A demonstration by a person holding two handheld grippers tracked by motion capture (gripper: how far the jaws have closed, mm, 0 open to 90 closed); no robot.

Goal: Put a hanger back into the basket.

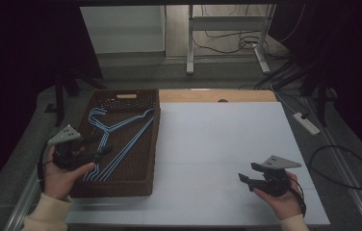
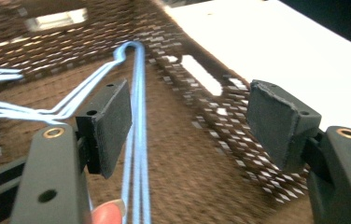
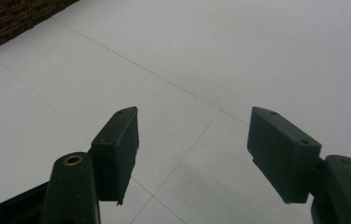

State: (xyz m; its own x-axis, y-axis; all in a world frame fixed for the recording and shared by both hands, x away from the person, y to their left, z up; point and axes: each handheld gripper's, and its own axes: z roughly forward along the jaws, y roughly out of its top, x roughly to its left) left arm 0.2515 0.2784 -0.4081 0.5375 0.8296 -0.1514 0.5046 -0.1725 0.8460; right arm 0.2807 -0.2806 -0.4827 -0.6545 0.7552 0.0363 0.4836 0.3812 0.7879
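Pale blue wire hangers (image 1: 116, 139), dark brown woven basket (image 1: 148, 159), white table (image 1: 217, 144), black tools.

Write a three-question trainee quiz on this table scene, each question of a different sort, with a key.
1. True or false: the blue wire hangers lie on the white table top.
2. Which is clamped on a hanger? A) the left hand-held gripper B) the right hand-held gripper C) neither
3. Fill in: the hangers lie inside a brown woven ____.

Key
1. False: they lie in the basket, at the table's left side.
2. C: both hand-held grippers stand open; the left one hangs over the hangers with nothing pinched, the right one over bare table.
3. basket
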